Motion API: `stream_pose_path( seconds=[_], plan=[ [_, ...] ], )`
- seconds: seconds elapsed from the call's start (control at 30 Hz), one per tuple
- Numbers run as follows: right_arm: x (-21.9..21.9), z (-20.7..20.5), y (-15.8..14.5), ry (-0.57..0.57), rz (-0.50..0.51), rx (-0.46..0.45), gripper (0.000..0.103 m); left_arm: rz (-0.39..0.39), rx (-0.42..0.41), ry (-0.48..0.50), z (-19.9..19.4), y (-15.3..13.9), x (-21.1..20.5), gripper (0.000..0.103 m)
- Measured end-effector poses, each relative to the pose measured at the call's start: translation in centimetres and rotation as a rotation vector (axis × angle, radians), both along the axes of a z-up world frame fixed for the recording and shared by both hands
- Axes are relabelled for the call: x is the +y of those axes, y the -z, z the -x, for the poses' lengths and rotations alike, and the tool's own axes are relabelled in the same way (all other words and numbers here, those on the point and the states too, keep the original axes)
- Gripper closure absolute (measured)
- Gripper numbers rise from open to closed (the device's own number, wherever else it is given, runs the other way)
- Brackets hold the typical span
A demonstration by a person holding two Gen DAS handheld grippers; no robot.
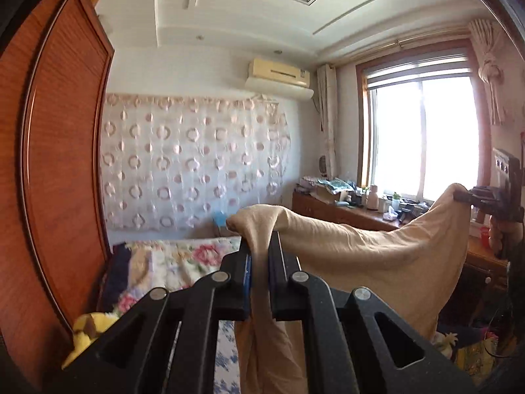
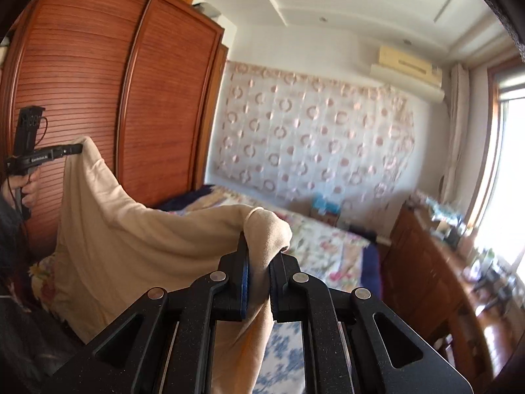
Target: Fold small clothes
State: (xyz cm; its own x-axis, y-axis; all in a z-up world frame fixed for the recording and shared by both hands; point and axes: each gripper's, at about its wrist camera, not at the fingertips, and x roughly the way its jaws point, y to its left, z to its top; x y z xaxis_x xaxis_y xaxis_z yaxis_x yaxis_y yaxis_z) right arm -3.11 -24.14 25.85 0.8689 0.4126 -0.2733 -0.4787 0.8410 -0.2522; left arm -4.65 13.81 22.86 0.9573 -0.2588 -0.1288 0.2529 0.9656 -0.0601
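The left gripper (image 1: 259,246) and right gripper (image 2: 259,256) each have jaws clamped on a corner of the beige garment (image 1: 377,256), which hangs stretched between them above the bed (image 2: 321,246).

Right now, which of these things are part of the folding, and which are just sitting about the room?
Part of the job:
- beige garment
- left gripper, clamped on one corner
- right gripper, clamped on the other
- floral bed beneath

Just lying about:
- wooden wardrobe
- air conditioner
- cluttered sideboard
- yellow cloth
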Motion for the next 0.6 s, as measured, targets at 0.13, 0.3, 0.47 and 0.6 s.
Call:
stream_pose_path(
  seconds=[0.13, 0.3, 0.47, 0.6],
  plan=[
    [0.6, -1.8, -3.3, 0.015, 0.014, -0.044, 0.096, -0.041, -0.018, -0.053, -2.5, -1.7, 1.0, 0.097],
    [1.5, -7.1, -3.2, 0.053, 0.046, -0.012, 0.096, -0.075, 0.059, -0.121, -10.5, 1.8, 2.5, 0.097],
    [3.1, -17.6, 2.4, 0.1, 0.093, 0.095, 0.096, -0.12, 0.191, -0.168, -20.5, 9.2, 2.8, 0.097],
    [3.8, -25.0, 8.7, 0.125, 0.103, 0.182, 0.096, -0.127, 0.303, -0.174, -27.1, 15.3, 2.4, 0.097]
  ],
)
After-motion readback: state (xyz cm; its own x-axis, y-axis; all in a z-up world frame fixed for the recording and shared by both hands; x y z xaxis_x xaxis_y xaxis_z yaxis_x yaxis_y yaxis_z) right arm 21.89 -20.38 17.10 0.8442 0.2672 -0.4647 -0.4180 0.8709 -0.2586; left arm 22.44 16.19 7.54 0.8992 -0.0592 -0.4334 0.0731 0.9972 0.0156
